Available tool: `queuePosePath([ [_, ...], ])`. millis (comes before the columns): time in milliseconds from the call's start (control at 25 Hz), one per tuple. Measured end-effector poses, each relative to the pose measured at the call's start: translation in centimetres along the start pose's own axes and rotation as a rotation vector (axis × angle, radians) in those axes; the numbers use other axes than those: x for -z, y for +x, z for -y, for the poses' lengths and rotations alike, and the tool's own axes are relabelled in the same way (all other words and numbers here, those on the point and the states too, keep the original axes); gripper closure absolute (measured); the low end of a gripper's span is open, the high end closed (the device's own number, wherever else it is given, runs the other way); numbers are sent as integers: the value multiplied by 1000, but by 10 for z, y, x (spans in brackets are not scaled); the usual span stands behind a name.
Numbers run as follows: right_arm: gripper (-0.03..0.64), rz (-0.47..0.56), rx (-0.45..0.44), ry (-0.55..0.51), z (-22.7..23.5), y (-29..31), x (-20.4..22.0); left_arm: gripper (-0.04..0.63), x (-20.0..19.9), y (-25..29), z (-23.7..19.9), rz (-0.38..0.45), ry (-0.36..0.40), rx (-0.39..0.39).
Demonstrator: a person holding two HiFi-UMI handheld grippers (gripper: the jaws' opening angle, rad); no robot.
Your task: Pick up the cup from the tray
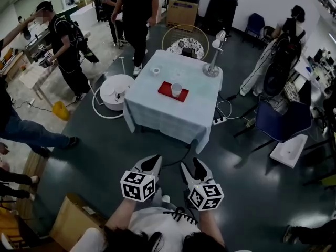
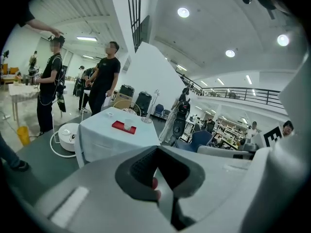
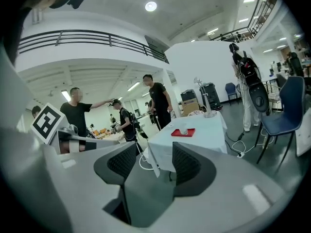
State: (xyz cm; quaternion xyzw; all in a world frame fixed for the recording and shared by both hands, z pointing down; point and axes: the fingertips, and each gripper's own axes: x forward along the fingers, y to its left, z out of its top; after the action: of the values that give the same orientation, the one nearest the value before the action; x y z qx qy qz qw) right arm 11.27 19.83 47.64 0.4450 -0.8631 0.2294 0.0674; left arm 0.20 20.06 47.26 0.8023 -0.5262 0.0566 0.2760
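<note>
Both tongs hang low in the head view, near the person's body, well apart from the table [image 1: 173, 117] across a stretch of dark floor. The cup [image 1: 177, 89] stands upright on the tray [image 1: 166, 89] near the middle of the table top, a little closer to the far edge than to the near one. It sits at the tray's right end.

The left gripper [image 1: 153, 160] has its jaws drawn together at the tips with nothing held. In its own view the cup [image 2: 127, 125] shows small and far beyond them. The right gripper [image 1: 193, 167] has its jaws spread wide and empty, with dark ribbed pads [image 3: 121, 164] facing each other. The cup [image 3: 184, 129] lies far ahead, above the gap.

There is one cup, white, round and small. There is one tray, red, flat and rectangular. The one table is draped in a pale cloth that falls over every edge. A slim metal stand [image 1: 212, 67] rises at the far right corner, and one small white round thing [image 1: 156, 71] sits near the far left corner. Each of the two grippers carries one marker cube [image 1: 138, 185].
</note>
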Motion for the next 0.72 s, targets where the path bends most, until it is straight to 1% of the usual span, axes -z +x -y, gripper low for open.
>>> queuePosePath([
  [400, 362, 34, 27, -18, 29, 13, -21, 595, -14, 33, 9, 5, 37, 42],
  [480, 362, 51, 36, -23, 37, 21, -31, 594, -20, 46, 7, 7, 53, 51],
  [560, 362, 58, 44, -24, 44, 28, -38, 595, -26, 57, 3, 6, 52, 54],
  [640, 362, 50, 50, -27, 50, 33, -40, 595, -31, 66, -2, 6, 42, 54],
  [720, 362, 42, 61, -24, 58, 39, -43, 594, -38, 76, -5, 7, 48, 54],
])
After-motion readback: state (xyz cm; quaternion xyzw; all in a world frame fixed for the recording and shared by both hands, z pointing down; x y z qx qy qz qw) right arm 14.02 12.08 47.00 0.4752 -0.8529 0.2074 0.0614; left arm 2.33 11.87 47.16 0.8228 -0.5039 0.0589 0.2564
